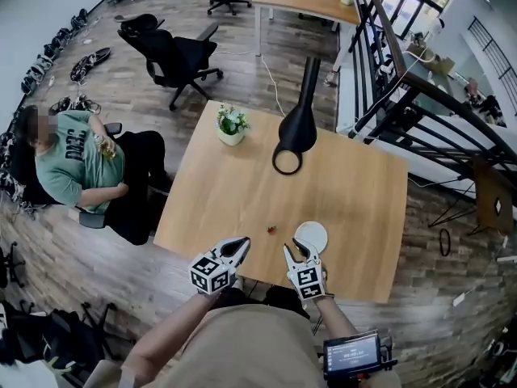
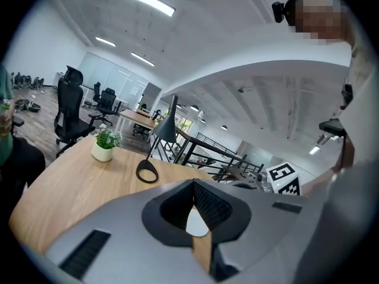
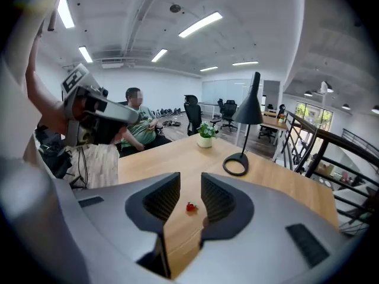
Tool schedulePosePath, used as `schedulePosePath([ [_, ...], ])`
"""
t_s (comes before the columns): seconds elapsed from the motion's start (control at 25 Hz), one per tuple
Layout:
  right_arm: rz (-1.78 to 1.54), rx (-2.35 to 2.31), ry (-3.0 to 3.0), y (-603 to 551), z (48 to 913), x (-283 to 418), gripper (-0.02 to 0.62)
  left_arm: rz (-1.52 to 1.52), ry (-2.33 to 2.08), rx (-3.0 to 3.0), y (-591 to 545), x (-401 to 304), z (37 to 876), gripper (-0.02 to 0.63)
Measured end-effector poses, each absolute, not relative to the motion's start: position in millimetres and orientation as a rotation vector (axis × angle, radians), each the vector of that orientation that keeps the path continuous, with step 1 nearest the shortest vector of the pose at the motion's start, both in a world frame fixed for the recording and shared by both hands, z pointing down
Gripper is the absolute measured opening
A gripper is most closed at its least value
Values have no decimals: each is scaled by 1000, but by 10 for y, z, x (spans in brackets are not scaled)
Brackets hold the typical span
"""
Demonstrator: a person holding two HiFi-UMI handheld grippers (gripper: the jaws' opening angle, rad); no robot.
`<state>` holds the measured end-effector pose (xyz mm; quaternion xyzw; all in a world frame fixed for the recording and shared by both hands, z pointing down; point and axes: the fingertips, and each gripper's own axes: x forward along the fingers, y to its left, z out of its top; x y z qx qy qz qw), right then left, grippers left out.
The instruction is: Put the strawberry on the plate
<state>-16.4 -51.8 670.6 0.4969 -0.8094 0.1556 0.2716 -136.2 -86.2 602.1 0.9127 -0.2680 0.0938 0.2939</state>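
A small red strawberry (image 1: 271, 229) lies on the wooden table (image 1: 355, 192) near its front edge, just left of a round white plate (image 1: 311, 236). My right gripper (image 1: 296, 250) hovers at the table's front edge, its tips by the plate's near rim. In the right gripper view its jaws (image 3: 190, 185) stand apart, and the strawberry (image 3: 190, 206) shows on the table ahead between them, untouched. My left gripper (image 1: 240, 245) is to the left of the strawberry. Its tips (image 2: 193, 185) meet, holding nothing, with the plate (image 2: 197, 223) seen beyond them.
A black desk lamp (image 1: 296, 128) and a small potted plant (image 1: 232, 125) stand at the table's far side. A person in a green shirt (image 1: 77, 168) sits left of the table. A black office chair (image 1: 174, 55) stands behind, and a railing (image 1: 404, 79) runs along the right.
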Motion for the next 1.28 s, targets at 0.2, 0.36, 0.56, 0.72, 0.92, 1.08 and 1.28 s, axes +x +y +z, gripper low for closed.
schedulePosePath([
  [0.2, 467, 1179, -2185, -740, 7123, -139, 94, 271, -811, 2396, -979, -1251, 6085, 3],
  [0.36, 545, 1066, -2252, -836, 7511, -186, 132, 234, -851, 2351, -1019, -1149, 6146, 3],
  [0.56, 576, 961, -2206, -892, 7907, -205, 155, 203, -921, 2288, -998, -1134, 6209, 4],
  [0.72, 583, 942, -2181, -1027, 8135, -253, 155, 225, -965, 2259, -1028, -1159, 6311, 4],
  [0.92, 626, 938, -2173, -1170, 8349, -335, 155, 260, -974, 2270, -1094, -1102, 6344, 5],
  [1.08, 645, 890, -2164, -1181, 8536, -494, 156, 268, -958, 2275, -1104, -1084, 6311, 5],
  [1.28, 641, 891, -2101, -1245, 8783, -547, 156, 316, -943, 2278, -1072, -1097, 6361, 5],
])
